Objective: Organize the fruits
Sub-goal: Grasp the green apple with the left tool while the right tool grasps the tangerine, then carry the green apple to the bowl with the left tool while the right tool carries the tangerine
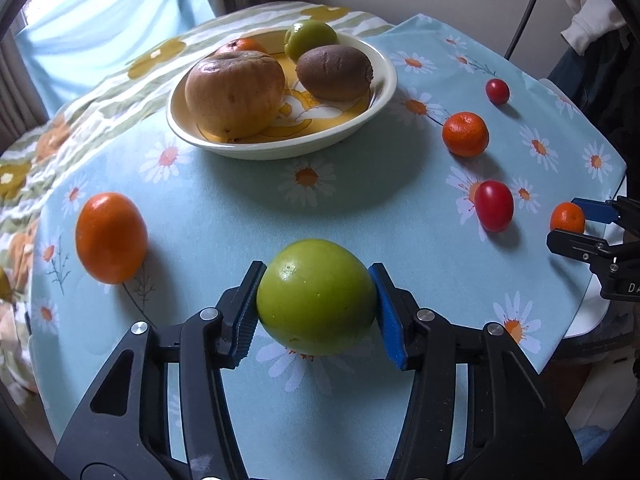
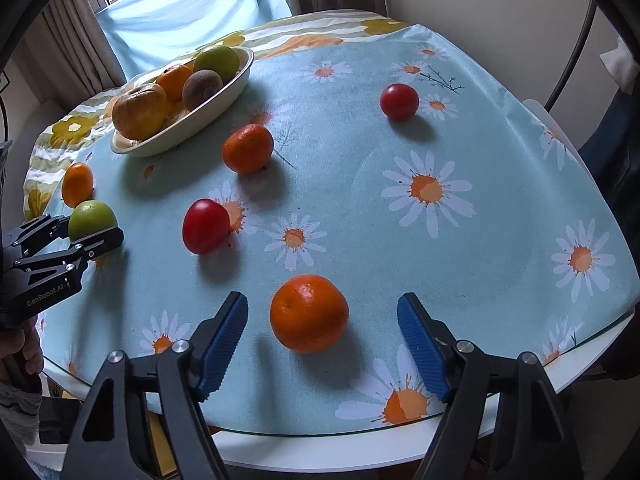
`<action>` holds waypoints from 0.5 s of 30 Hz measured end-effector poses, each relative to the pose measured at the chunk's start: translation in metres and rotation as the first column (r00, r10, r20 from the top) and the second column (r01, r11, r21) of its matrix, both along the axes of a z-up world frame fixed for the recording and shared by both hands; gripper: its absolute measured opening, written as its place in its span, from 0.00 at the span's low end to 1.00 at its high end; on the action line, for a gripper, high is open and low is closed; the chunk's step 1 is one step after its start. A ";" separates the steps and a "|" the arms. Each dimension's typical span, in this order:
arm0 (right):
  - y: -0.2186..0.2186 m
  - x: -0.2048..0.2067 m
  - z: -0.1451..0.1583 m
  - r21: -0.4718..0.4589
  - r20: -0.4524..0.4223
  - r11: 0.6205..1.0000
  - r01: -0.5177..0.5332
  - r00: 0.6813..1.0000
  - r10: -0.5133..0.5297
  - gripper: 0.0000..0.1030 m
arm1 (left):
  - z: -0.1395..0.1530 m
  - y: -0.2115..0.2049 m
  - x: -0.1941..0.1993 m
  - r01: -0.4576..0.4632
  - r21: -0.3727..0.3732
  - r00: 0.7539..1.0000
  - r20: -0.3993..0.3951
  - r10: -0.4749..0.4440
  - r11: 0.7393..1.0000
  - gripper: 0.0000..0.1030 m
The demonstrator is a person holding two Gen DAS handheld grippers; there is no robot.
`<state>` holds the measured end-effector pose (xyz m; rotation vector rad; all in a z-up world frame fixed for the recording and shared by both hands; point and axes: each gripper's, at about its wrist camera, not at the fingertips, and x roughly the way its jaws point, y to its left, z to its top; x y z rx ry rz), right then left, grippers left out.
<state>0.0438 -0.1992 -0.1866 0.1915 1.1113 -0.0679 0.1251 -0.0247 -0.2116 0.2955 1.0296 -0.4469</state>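
Observation:
My left gripper (image 1: 316, 300) is shut on a green apple (image 1: 316, 296), low over the tablecloth; it also shows in the right wrist view (image 2: 91, 218). My right gripper (image 2: 322, 340) is open, its blue pads on either side of a tangerine (image 2: 309, 313) near the table's front edge, not touching it. A cream bowl (image 1: 376, 92) at the back holds a brown apple (image 1: 236, 94), a kiwi (image 1: 334, 73), a green fruit (image 1: 310, 38) and an orange fruit (image 1: 244, 45).
Loose on the daisy cloth: a tangerine (image 1: 110, 238) at the left, another tangerine (image 1: 465, 134), two red tomatoes (image 1: 494, 206) (image 1: 497, 91). The table edge (image 2: 360, 446) is close in front. A chair frame (image 2: 576, 48) stands at the right.

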 end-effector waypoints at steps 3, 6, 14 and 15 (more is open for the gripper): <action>0.000 0.000 0.000 -0.005 0.004 1.000 -0.001 1.000 0.001 0.66 | 0.000 0.003 -0.003 -0.010 0.003 1.000 -0.003 0.010 1.000 0.55; -0.001 0.000 0.001 -0.004 0.008 1.000 0.000 1.000 0.000 0.63 | 0.001 0.004 -0.007 -0.019 0.004 1.000 -0.005 0.019 1.000 0.55; 0.007 0.001 0.001 -0.043 0.007 0.998 -0.045 0.999 0.046 0.36 | 0.006 0.013 -0.017 -0.060 -0.013 0.998 -0.003 0.060 0.998 0.55; 0.008 0.001 0.001 -0.043 0.013 0.998 -0.053 0.998 0.053 0.32 | 0.007 0.014 -0.018 -0.065 -0.016 0.998 -0.001 0.065 0.998 0.55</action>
